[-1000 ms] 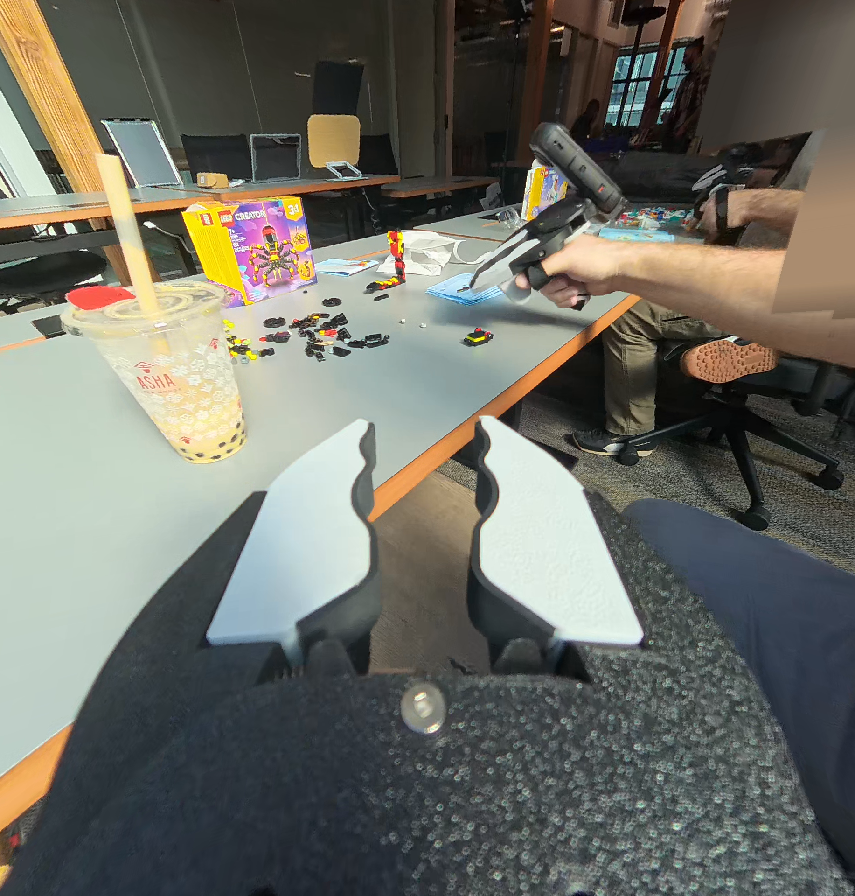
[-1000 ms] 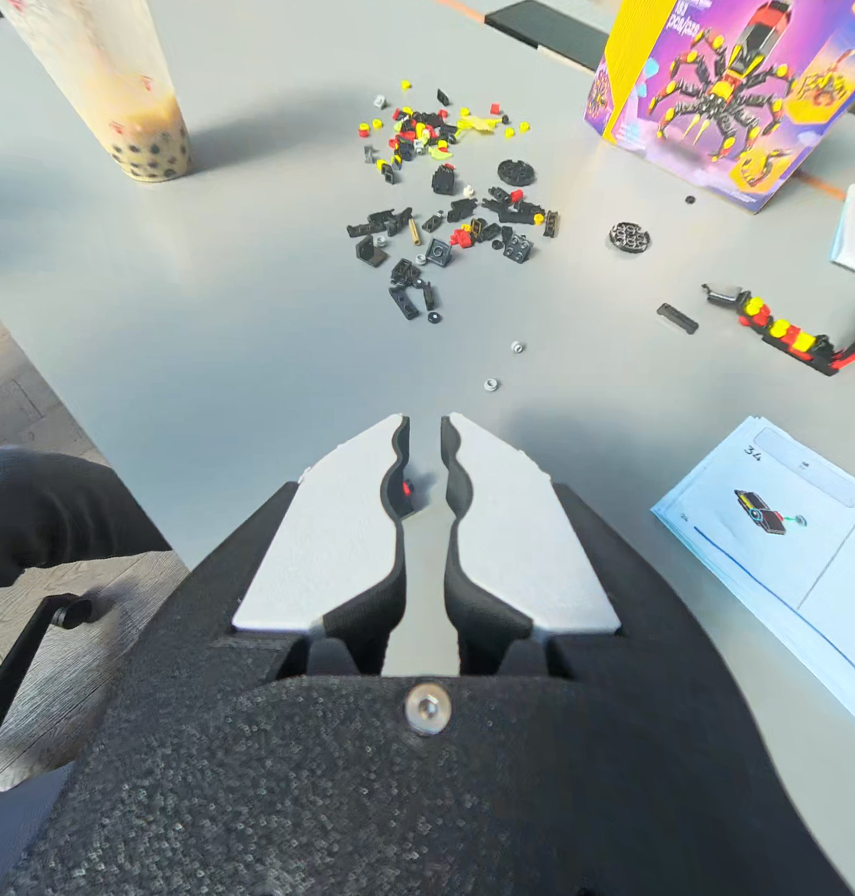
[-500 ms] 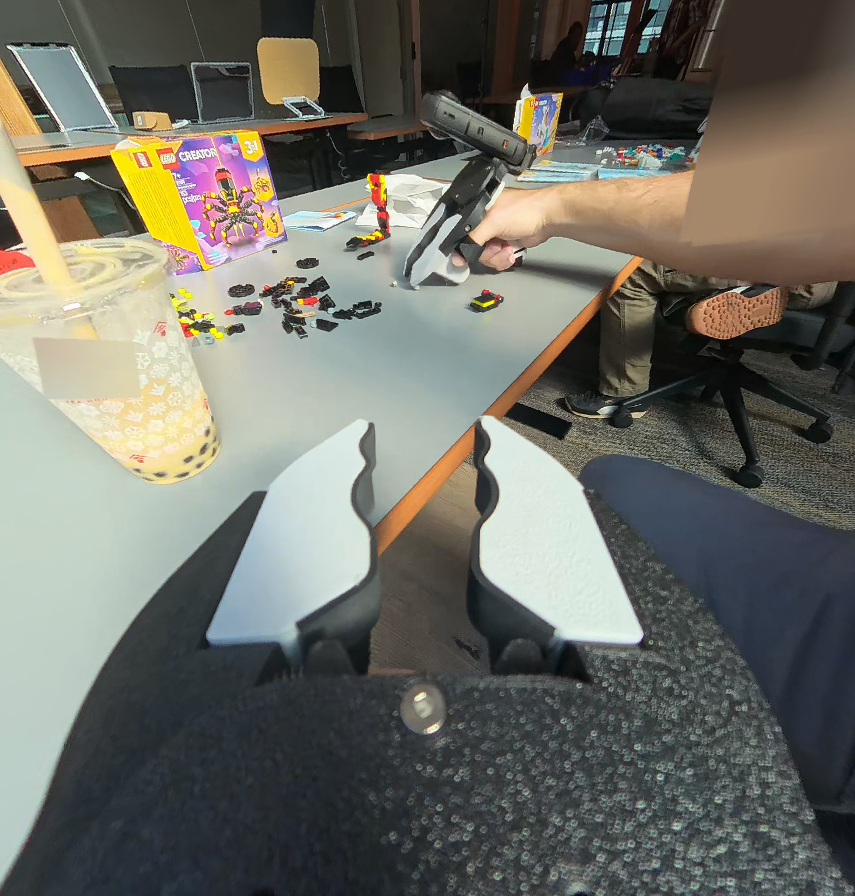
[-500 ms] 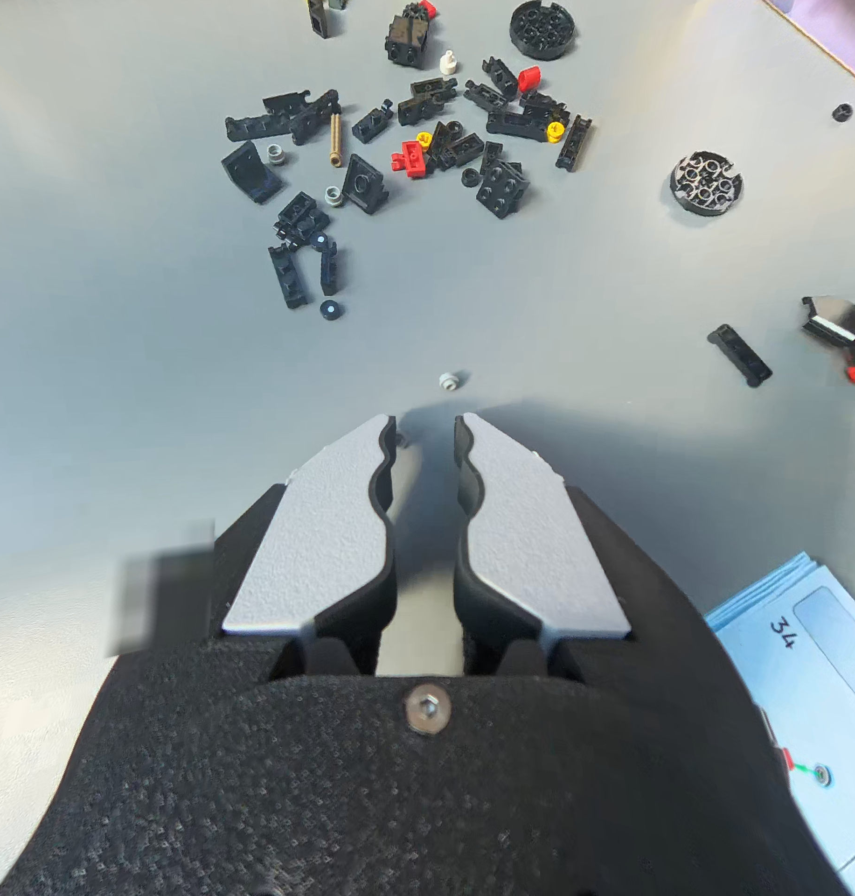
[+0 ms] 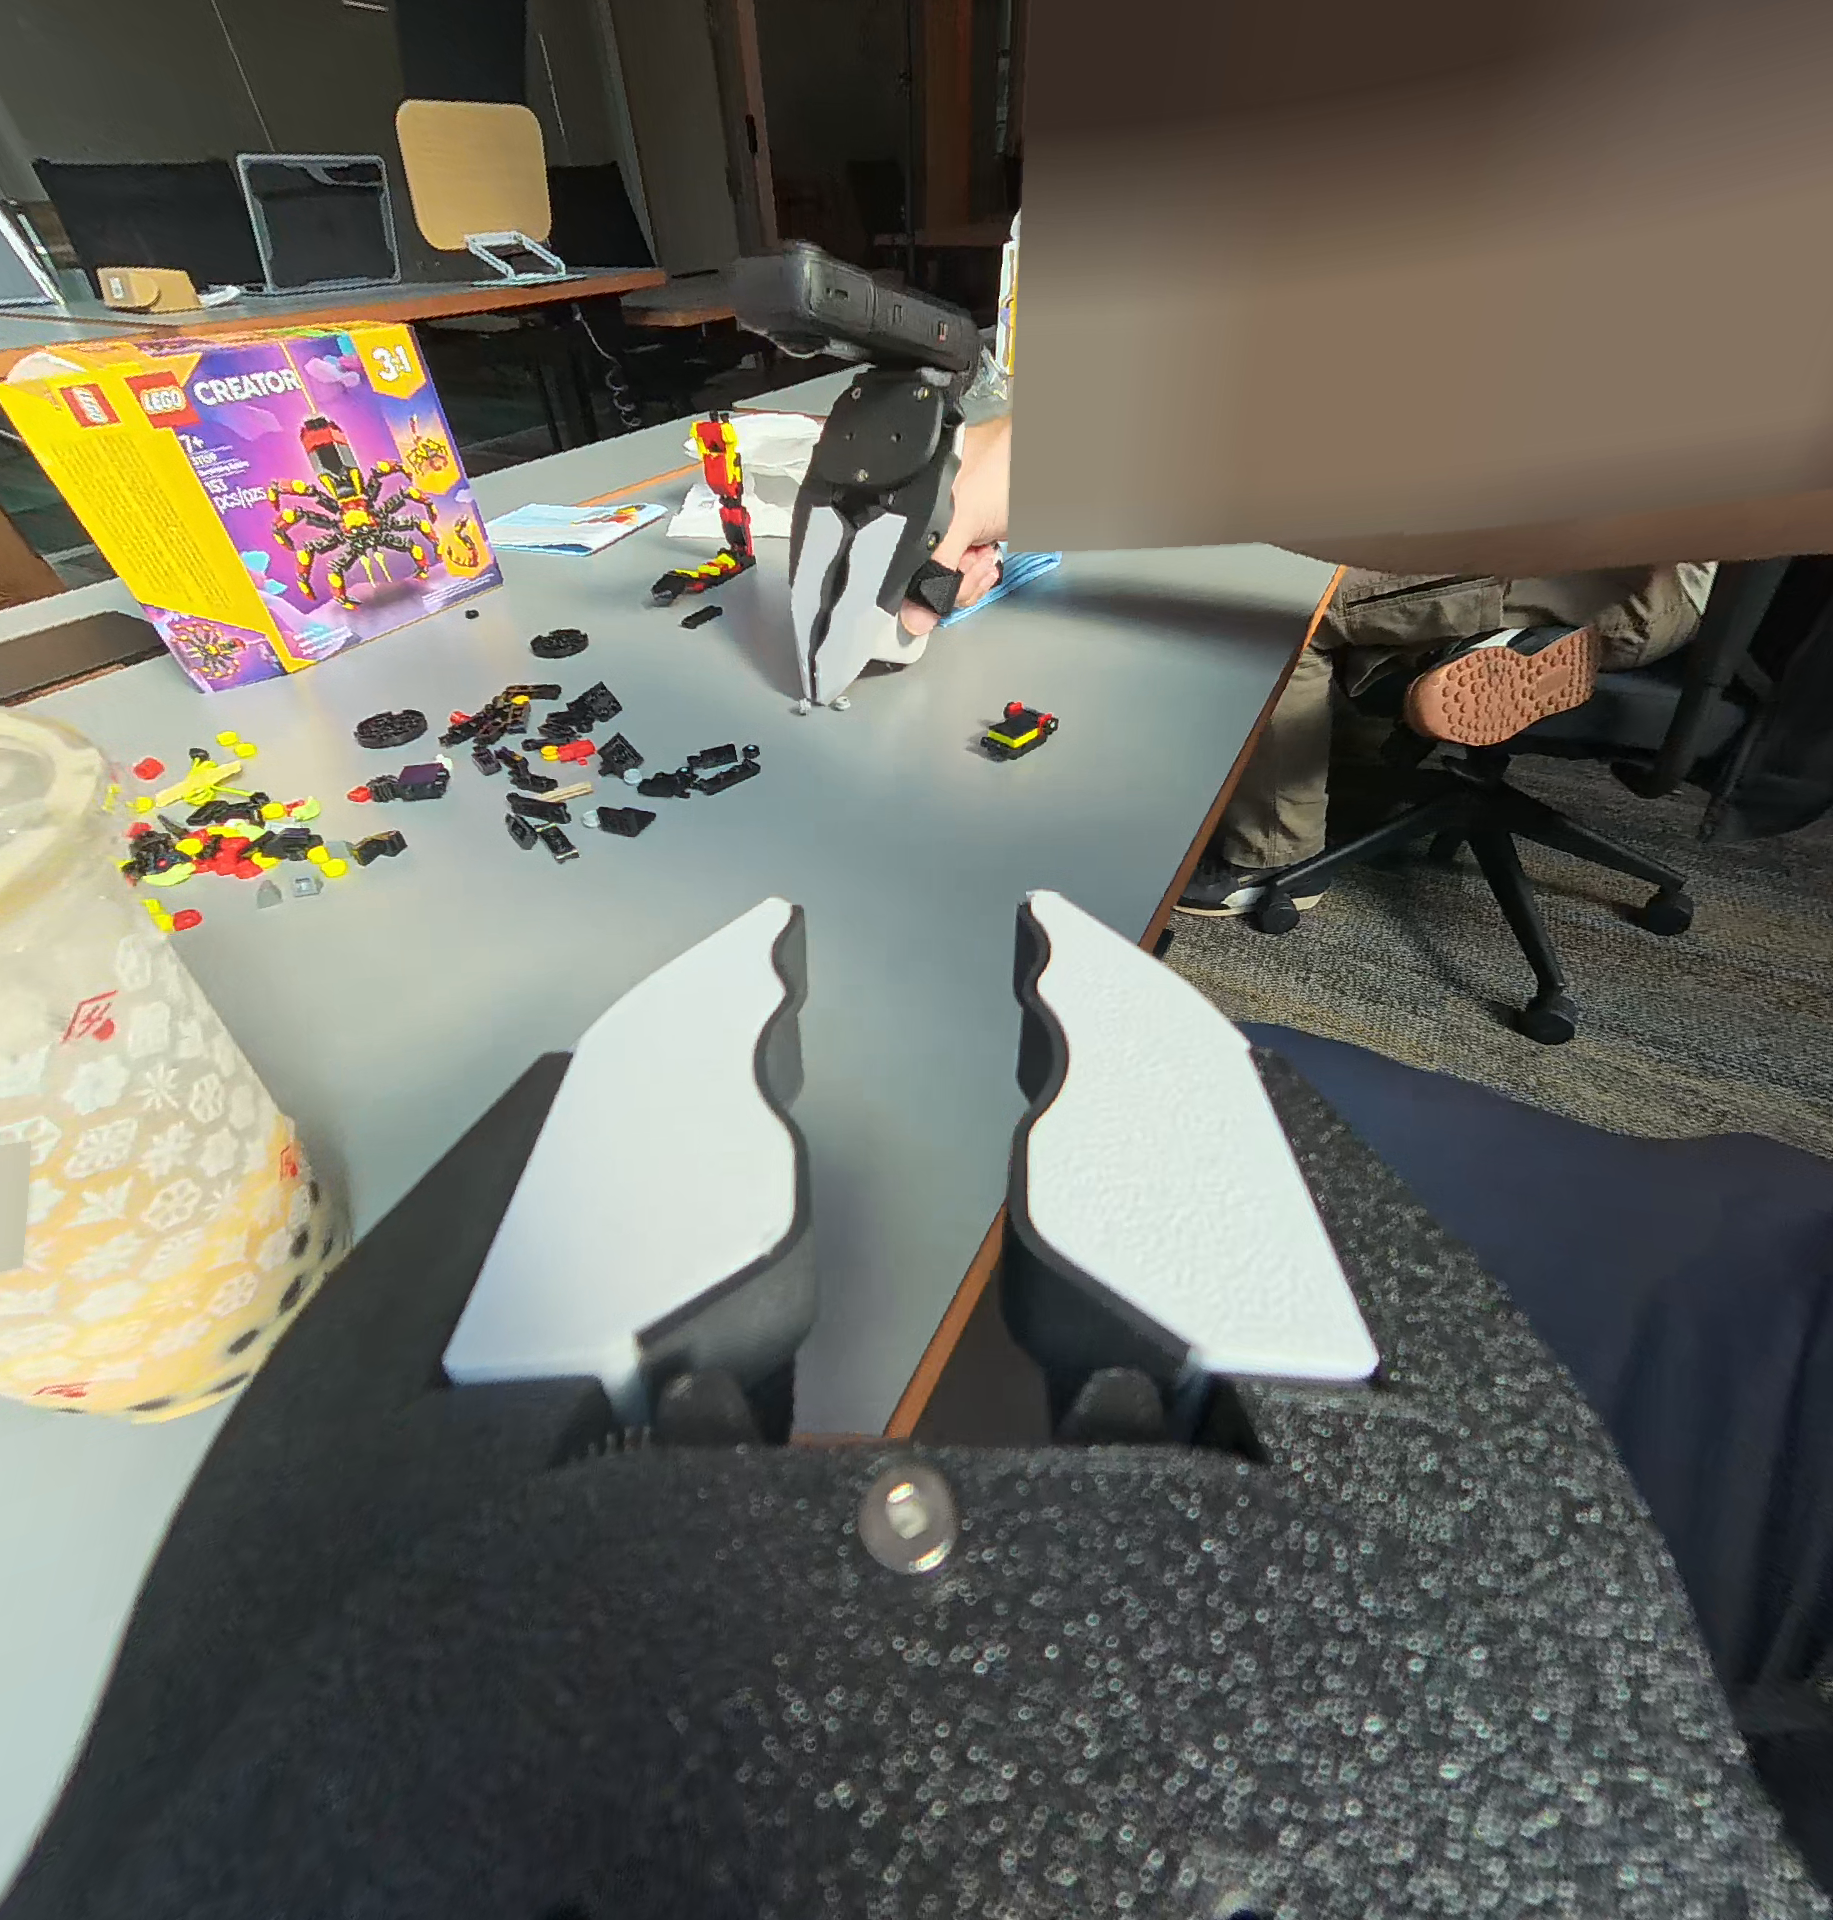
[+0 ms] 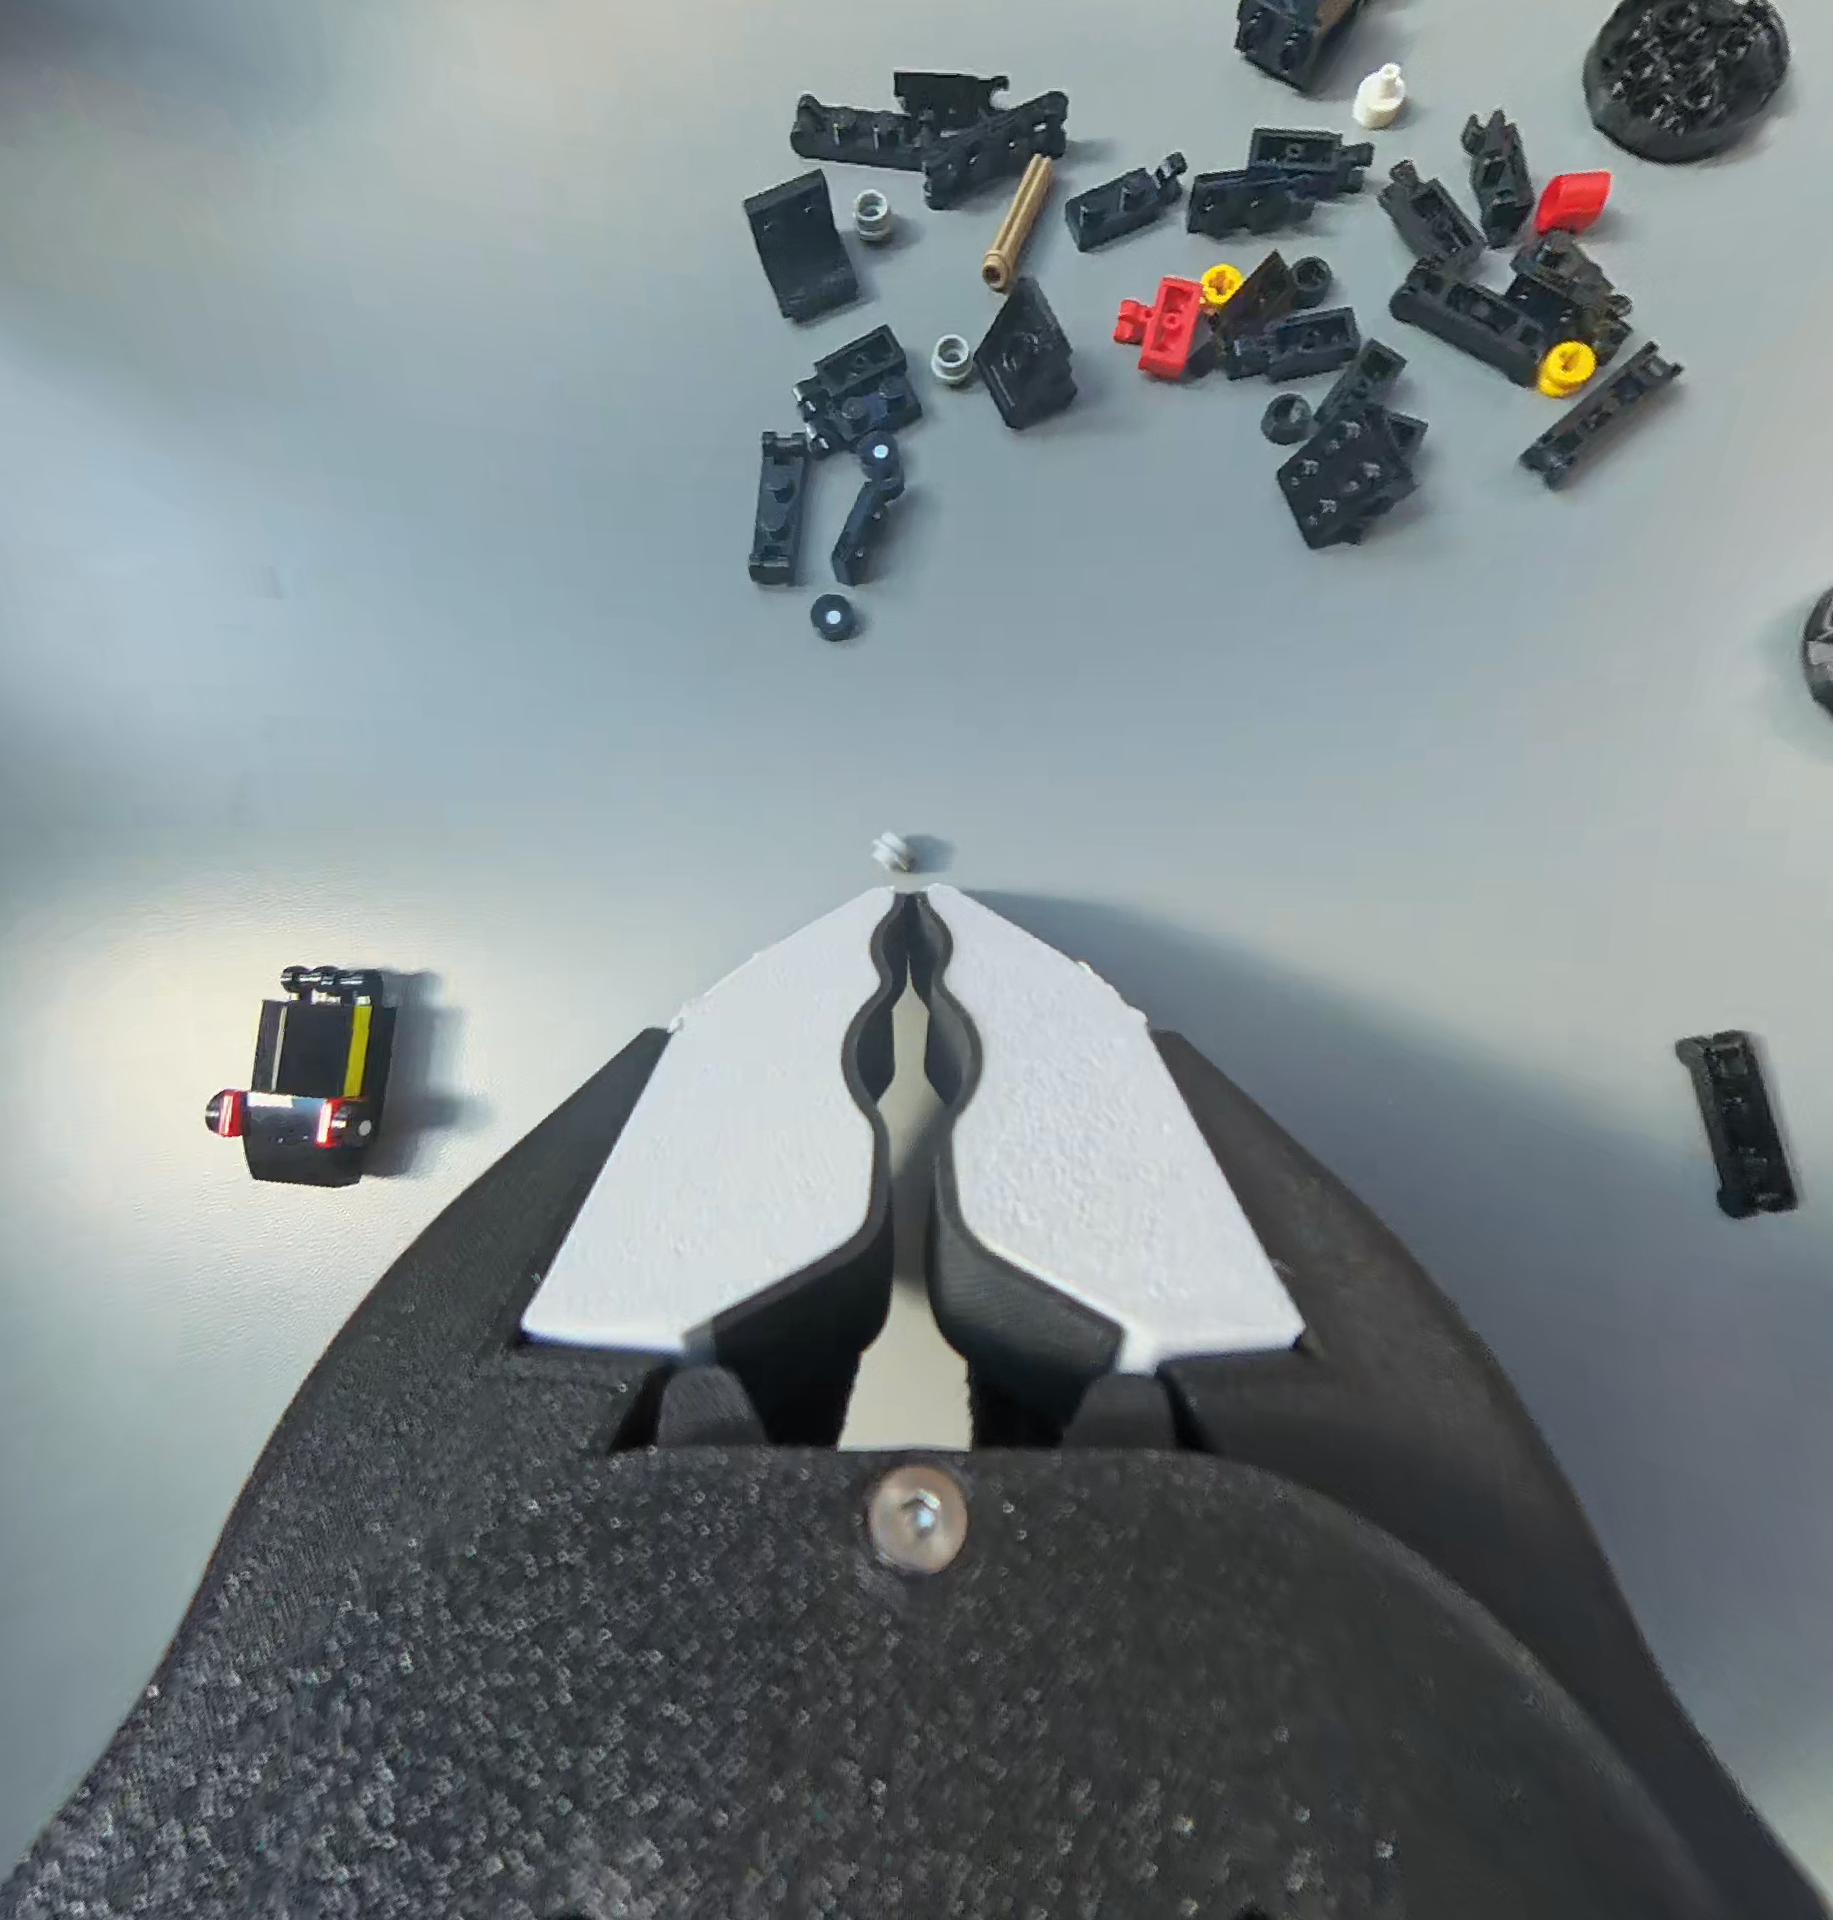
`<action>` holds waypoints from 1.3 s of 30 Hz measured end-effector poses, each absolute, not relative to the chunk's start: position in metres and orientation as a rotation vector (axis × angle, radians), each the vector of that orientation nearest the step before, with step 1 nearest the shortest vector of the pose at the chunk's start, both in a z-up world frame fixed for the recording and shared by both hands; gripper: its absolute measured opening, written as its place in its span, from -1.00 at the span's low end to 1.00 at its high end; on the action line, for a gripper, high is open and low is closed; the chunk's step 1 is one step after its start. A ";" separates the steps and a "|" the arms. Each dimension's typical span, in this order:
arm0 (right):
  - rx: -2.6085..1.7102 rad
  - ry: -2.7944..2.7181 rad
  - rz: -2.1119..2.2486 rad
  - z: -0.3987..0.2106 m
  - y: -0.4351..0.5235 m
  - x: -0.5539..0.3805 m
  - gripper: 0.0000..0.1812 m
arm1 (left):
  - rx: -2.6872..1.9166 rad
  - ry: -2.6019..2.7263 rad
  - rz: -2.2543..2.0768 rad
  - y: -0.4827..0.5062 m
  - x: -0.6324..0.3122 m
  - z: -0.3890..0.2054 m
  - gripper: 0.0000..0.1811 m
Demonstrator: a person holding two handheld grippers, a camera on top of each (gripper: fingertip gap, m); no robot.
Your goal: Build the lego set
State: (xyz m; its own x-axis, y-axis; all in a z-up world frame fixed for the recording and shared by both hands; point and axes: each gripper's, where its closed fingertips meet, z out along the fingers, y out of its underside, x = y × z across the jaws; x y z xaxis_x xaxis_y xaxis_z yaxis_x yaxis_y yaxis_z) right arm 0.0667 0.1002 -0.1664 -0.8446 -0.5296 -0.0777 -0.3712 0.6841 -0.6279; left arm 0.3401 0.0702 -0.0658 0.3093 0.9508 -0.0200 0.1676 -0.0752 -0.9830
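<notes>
My right gripper (image 6: pixel 907 894) is shut, its tips down on the grey table (image 6: pixel 268 520). A small grey stud (image 6: pixel 896 852) lies just beyond the tips. In the left wrist view the right gripper (image 5: pixel 820 694) stands nearly upright with two small grey studs (image 5: pixel 839 703) at its tips. A small black, yellow and red sub-assembly (image 6: pixel 304 1081) lies to its left and also shows in the left wrist view (image 5: pixel 1016 730). Loose black, red and yellow pieces (image 6: pixel 1255 291) lie farther ahead. My left gripper (image 5: pixel 901 914) is open and empty over the table's near edge.
A bubble tea cup (image 5: pixel 91 1122) stands close on the left. The set's box (image 5: pixel 257 509), a red-and-yellow build (image 5: pixel 725 499) and a blue booklet (image 5: pixel 569 525) are at the back. A black bar (image 6: pixel 1738 1122) lies to the right. The table edge (image 5: pixel 1234 748) and an office chair (image 5: pixel 1494 821) are right. About 30 centimetres separates my left fingertips from my right.
My right gripper moved forward and down to the two grey studs and closed. The sub-assembly now lies on the table to its left. My left gripper swung further over the table.
</notes>
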 end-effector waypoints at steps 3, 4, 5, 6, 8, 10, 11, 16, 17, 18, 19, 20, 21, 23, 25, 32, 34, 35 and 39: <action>-0.832 2.603 -0.870 -0.166 0.109 0.083 -1.00 | -1.509 -1.084 0.906 0.069 0.327 -0.071 -0.58; -0.862 2.594 -0.854 -0.166 0.112 0.086 -1.00 | -1.506 -1.086 0.900 0.069 0.324 -0.072 -0.58; -0.885 2.595 -0.858 -0.166 0.113 0.087 -1.00 | -1.503 -1.086 0.897 0.069 0.320 -0.073 -0.58; -0.882 2.586 -0.891 -0.162 0.111 0.088 -1.00 | -1.507 -1.085 0.895 0.071 0.317 -0.075 -0.58; -0.803 2.598 -1.018 -0.154 0.095 0.079 -1.00 | -1.543 -1.084 0.903 0.074 0.309 -0.080 -0.58; -0.767 2.639 -1.047 -0.158 0.080 0.068 -1.00 | -1.560 -1.082 0.897 0.080 0.301 -0.083 -0.58; -0.773 2.652 -1.044 -0.162 0.073 0.065 -1.00 | -1.553 -1.080 0.887 0.084 0.298 -0.083 -0.58; -0.864 2.610 -1.059 -0.165 0.047 0.067 -1.00 | -1.520 -1.092 0.902 0.094 0.284 -0.081 -0.58; -0.880 2.602 -1.057 -0.165 0.043 0.067 -1.00 | -1.513 -1.097 0.902 0.096 0.282 -0.081 -0.58; -0.899 2.576 -1.027 -0.166 0.042 0.069 -1.00 | -1.507 -1.101 0.898 0.098 0.279 -0.082 -0.58; -0.917 2.551 -0.981 -0.166 0.044 0.071 -1.00 | -1.503 -1.106 0.895 0.100 0.277 -0.082 -0.58; -0.939 2.538 -0.951 -0.166 0.046 0.072 -1.00 | -1.504 -1.109 0.892 0.103 0.274 -0.083 -0.58; -0.968 2.521 -0.930 -0.166 0.050 0.073 -1.00 | -1.513 -1.110 0.894 0.107 0.272 -0.083 -0.58; -0.995 2.509 -0.878 -0.166 0.059 0.075 -1.00 | -1.541 -1.113 0.926 0.111 0.268 -0.084 -0.58; -1.020 2.506 -0.855 -0.166 0.069 0.077 -1.00 | -1.565 -1.112 0.951 0.114 0.263 -0.084 -0.58; -0.864 2.643 -1.087 -0.139 0.104 0.073 -0.93 | -1.897 -1.017 1.032 0.122 0.238 -0.100 -0.58; -0.814 2.621 -1.115 -0.133 0.138 0.089 -0.79 | -2.037 -0.907 0.980 0.131 0.227 -0.112 -0.58; -0.797 2.616 -1.124 -0.134 0.155 0.098 -0.74 | -2.095 -0.851 0.959 0.136 0.220 -0.117 -0.58; -0.854 2.718 -1.129 -0.152 0.194 0.118 -0.59 | -2.240 -0.774 0.875 0.143 0.193 -0.134 -0.58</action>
